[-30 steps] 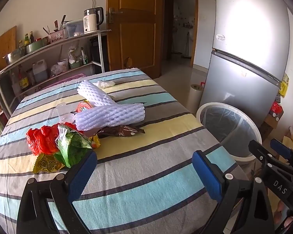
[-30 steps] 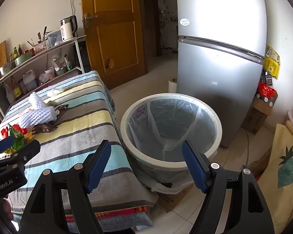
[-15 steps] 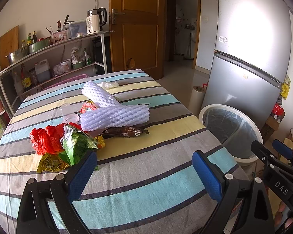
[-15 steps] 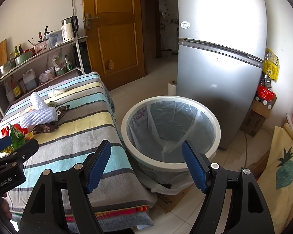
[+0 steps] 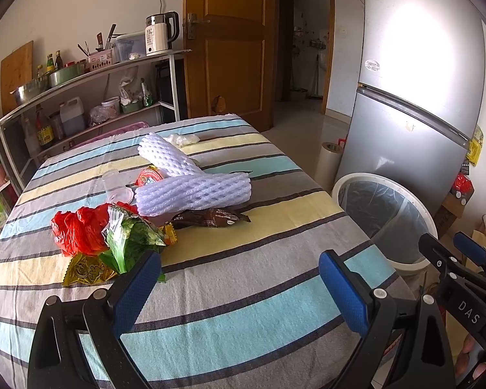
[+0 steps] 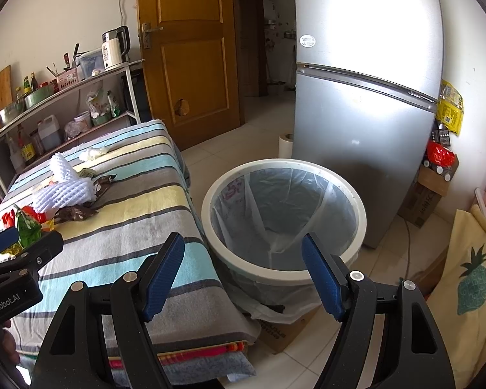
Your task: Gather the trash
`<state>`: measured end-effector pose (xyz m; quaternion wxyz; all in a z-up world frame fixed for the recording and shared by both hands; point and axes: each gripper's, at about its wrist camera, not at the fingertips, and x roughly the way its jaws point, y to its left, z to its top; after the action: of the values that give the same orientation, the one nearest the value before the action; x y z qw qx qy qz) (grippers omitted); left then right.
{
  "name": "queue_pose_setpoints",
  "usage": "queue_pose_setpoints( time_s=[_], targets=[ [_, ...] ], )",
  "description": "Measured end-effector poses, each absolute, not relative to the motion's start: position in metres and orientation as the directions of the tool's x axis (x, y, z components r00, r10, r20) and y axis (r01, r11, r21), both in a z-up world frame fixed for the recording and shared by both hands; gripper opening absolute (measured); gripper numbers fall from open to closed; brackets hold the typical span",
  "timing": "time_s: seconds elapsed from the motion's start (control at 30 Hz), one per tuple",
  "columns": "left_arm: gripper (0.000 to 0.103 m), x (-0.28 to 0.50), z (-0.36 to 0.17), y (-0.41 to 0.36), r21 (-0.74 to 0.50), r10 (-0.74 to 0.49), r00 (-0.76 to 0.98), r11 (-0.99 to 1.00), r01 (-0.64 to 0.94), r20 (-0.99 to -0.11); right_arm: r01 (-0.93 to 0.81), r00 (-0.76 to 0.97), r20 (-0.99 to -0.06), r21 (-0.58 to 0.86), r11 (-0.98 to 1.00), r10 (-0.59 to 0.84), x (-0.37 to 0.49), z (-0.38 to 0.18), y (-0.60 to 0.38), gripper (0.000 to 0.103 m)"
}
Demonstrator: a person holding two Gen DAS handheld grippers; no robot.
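Trash lies heaped on the far left part of the striped tablecloth (image 5: 243,291): two white foam fruit nets (image 5: 194,191) crossed, a brown snack wrapper (image 5: 210,218) just in front, a red plastic bag (image 5: 77,230) touching a green wrapper (image 5: 131,240), a gold wrapper (image 5: 84,270) partly cut off by the left gripper (image 5: 239,295). Small clear cups behind the nets are hard to make out. Left gripper hovers over the cloth, jaws spread, empty. Right gripper (image 6: 243,278) hangs spread and empty above the lined trash bin (image 6: 359,207), beside the table and fridge (image 6: 366,97).
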<state>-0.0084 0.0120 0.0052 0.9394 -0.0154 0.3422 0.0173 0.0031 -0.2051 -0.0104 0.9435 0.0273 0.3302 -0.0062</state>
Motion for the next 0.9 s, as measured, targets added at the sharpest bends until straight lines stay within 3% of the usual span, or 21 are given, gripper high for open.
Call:
queue_pose_setpoints(
  time_s=[0.9],
  targets=[
    [0.099,-0.0071,0.0062,0.0122,-0.010,0.030,0.764,0.999,-0.047,-0.645,0.034,0.783,-0.622,0.045,0.998,0.002,0.0004,-0.0107,-0.2050,0.075]
  ],
)
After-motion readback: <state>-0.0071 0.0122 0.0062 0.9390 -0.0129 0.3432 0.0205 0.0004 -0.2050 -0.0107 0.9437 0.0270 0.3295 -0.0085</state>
